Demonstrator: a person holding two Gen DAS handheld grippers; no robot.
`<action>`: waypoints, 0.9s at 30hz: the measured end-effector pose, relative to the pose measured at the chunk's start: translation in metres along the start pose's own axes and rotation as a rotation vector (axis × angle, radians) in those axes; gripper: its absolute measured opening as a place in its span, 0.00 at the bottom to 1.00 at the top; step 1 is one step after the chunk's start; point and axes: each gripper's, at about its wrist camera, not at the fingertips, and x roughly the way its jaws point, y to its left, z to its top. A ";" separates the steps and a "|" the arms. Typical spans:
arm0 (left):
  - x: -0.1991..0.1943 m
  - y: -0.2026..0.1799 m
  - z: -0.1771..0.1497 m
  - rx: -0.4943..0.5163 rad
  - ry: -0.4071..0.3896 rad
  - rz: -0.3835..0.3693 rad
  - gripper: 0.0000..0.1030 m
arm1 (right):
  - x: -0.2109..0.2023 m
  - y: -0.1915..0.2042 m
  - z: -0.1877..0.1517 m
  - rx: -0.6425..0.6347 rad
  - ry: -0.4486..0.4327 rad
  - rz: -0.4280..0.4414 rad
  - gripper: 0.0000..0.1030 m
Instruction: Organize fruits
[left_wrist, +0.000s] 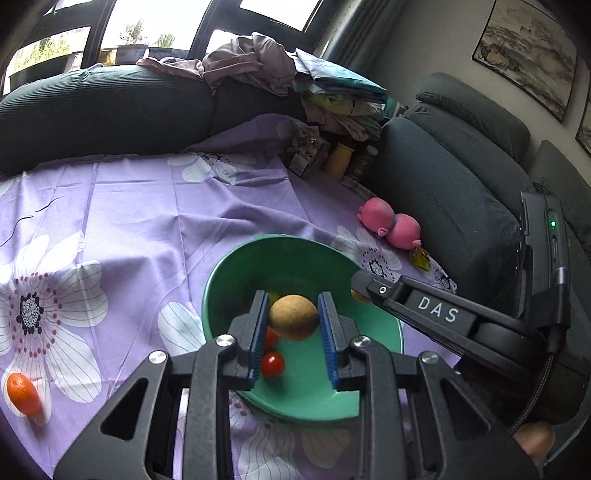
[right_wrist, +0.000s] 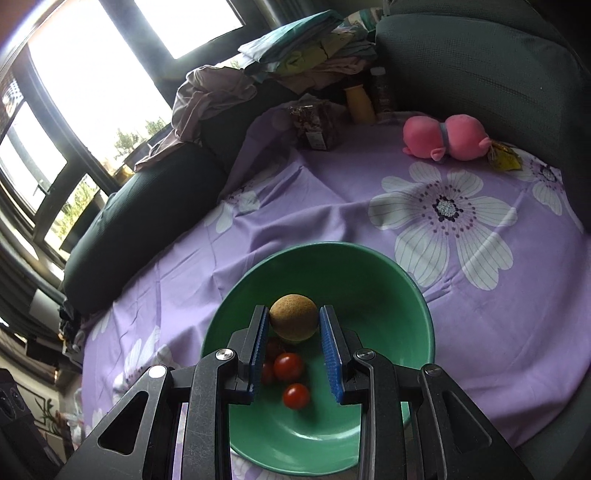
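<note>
**Two rough brown fruits clamped over the green bowl**

In the left wrist view, the left gripper (left_wrist: 293, 301) has its ribbed blue pads (left_wrist: 259, 332) pressed against both sides of a round, matte, grainy brown fruit (left_wrist: 293, 316), lower centre of the frame. It is angled down over the smooth green bowl (left_wrist: 280, 240).

The right gripper (right_wrist: 293, 310) likewise pinches a second brown fruit (right_wrist: 293, 321) above the same bowl, lower centre of its own view. Its black body reaches in from the right of the left view.

Glossy red cherry tomatoes (right_wrist: 288, 366) lie in the bowl's bottom. An oval orange fruit (left_wrist: 23, 393) sits at lower left on the creased lilac flowered cloth (left_wrist: 147, 229). A pink plush toy (left_wrist: 391, 225) lies at middle right.
</note>
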 end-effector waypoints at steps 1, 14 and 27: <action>0.005 -0.002 -0.001 0.005 0.014 -0.004 0.26 | 0.001 -0.002 0.000 0.001 0.006 -0.009 0.29; 0.039 -0.008 -0.009 0.002 0.126 -0.049 0.26 | 0.017 -0.020 0.000 0.033 0.066 -0.062 0.30; 0.046 -0.010 -0.013 0.006 0.155 -0.060 0.26 | 0.022 -0.023 -0.002 0.026 0.090 -0.088 0.30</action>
